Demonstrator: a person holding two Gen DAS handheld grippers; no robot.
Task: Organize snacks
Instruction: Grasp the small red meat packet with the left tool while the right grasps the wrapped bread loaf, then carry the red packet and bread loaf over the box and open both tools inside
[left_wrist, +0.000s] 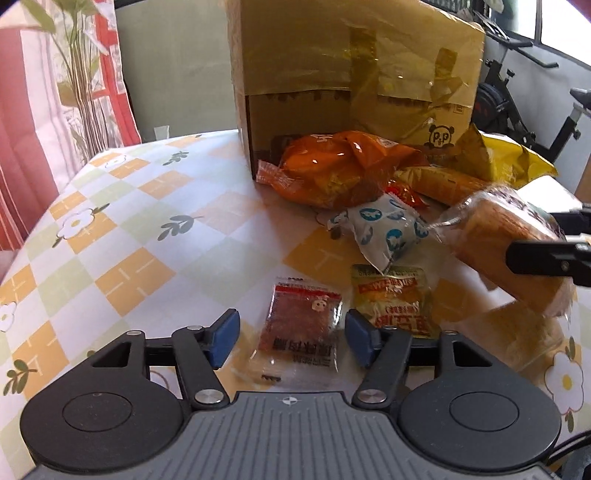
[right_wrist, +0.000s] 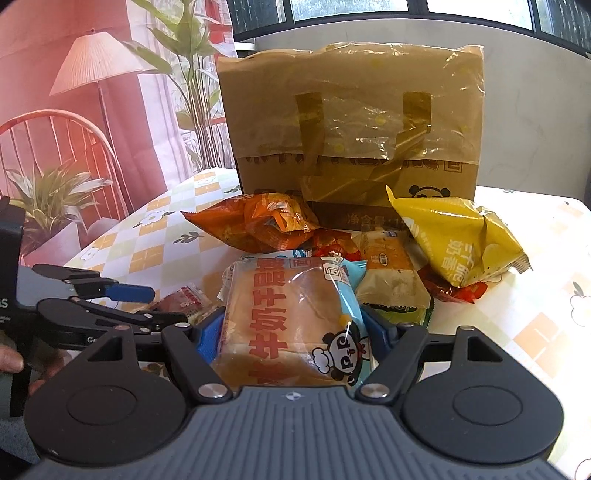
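My left gripper (left_wrist: 291, 338) stands open low over the table, and a small red dried-meat packet (left_wrist: 301, 325) lies flat between its blue pads (left_wrist: 225, 338), untouched by them. In the right wrist view the left gripper (right_wrist: 147, 304) comes in from the left beside that red packet (right_wrist: 184, 299). My right gripper (right_wrist: 291, 332) is shut on a clear-wrapped bread packet (right_wrist: 288, 321) with red lettering and holds it above the snack pile. From the left wrist view the bread packet (left_wrist: 509, 251) hangs tilted at the right, with the right gripper's fingers (left_wrist: 546, 254) on it.
A taped cardboard box (right_wrist: 354, 147) stands at the back of the checkered tablecloth (left_wrist: 129, 240). In front of it lie an orange bag (left_wrist: 332, 166), a yellow chip bag (right_wrist: 461, 240), a white-and-blue packet (left_wrist: 384, 229), a yellow-green packet (left_wrist: 395, 302) and a cake packet (right_wrist: 388, 266). A hand (right_wrist: 11, 362) shows at the left.
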